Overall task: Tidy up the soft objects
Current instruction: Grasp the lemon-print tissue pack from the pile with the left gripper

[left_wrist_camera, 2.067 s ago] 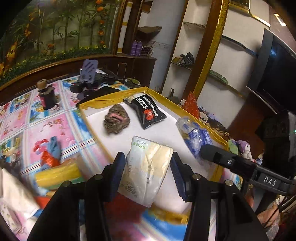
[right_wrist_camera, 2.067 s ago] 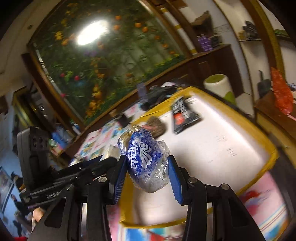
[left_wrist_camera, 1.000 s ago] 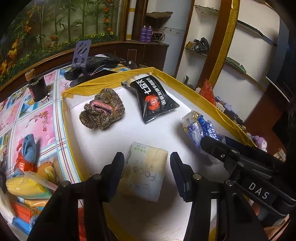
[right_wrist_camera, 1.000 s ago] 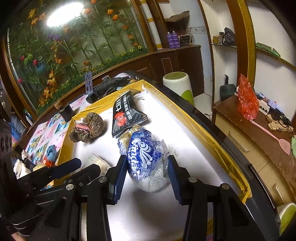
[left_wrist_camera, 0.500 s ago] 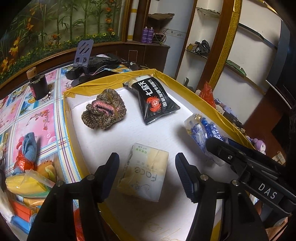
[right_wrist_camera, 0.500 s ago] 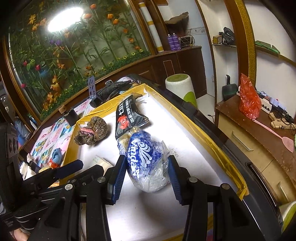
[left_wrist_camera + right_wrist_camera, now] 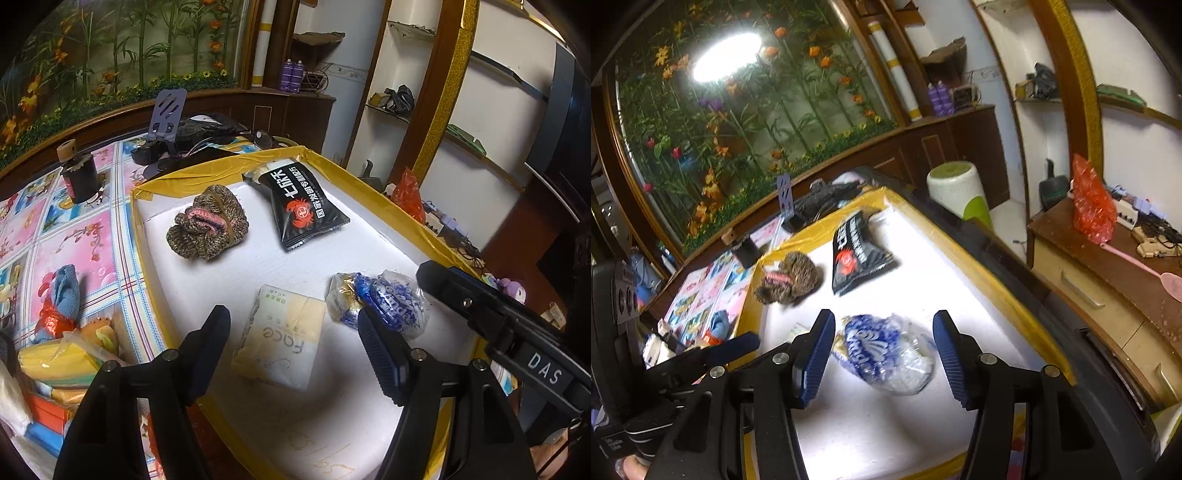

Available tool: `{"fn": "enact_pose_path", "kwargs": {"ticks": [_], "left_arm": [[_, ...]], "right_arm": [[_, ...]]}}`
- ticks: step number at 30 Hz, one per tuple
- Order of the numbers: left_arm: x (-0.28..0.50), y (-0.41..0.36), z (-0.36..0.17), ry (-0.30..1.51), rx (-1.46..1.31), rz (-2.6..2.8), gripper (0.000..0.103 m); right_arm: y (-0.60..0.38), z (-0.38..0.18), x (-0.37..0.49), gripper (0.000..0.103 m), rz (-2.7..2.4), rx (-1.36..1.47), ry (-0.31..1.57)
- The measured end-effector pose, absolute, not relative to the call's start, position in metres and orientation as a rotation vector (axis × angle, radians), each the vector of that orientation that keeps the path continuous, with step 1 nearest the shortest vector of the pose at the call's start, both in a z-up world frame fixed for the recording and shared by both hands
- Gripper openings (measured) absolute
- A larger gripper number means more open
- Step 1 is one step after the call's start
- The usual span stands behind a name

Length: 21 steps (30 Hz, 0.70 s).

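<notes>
Both tongs are opening: the left tongs [image 7: 293, 345] stand apart over the cream tissue pack [image 7: 279, 338], which lies flat on the white surface [image 7: 369, 254] between the pads without touching them, and the right tongs [image 7: 884, 354] stand apart around the blue-printed clear bag [image 7: 886, 354], which also rests free on that surface. Farther back on the same yellow-edged board lie 2 more soft things, the knitted brown bundle [image 7: 208, 227] and the black snack packet [image 7: 304, 206], near each other but apart.
</notes>
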<state>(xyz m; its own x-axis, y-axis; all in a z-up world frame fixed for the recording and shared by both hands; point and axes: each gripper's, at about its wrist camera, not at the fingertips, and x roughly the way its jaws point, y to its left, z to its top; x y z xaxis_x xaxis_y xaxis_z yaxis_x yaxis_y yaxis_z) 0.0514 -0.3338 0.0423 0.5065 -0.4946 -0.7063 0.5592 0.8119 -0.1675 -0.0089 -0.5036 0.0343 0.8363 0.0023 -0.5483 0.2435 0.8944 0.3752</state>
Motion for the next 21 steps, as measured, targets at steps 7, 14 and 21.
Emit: {"fn": "enact_pose_path", "kwargs": {"ticks": [7, 14, 21], "left_arm": [[0.037, -0.309, 0.056, 0.788, 0.049, -0.636, 0.071], [0.018, -0.270, 0.073, 0.729, 0.025, -0.632, 0.077], [0.007, -0.218, 0.076, 0.730, -0.020, -0.601, 0.078]], "right_arm": [[-0.513, 0.037, -0.022, 0.063, -0.117, 0.508, 0.513], [-0.512, 0.040, -0.025, 0.064, -0.103, 0.497, 0.503], [-0.513, 0.039, -0.024, 0.064, -0.106, 0.503, 0.511]]}}
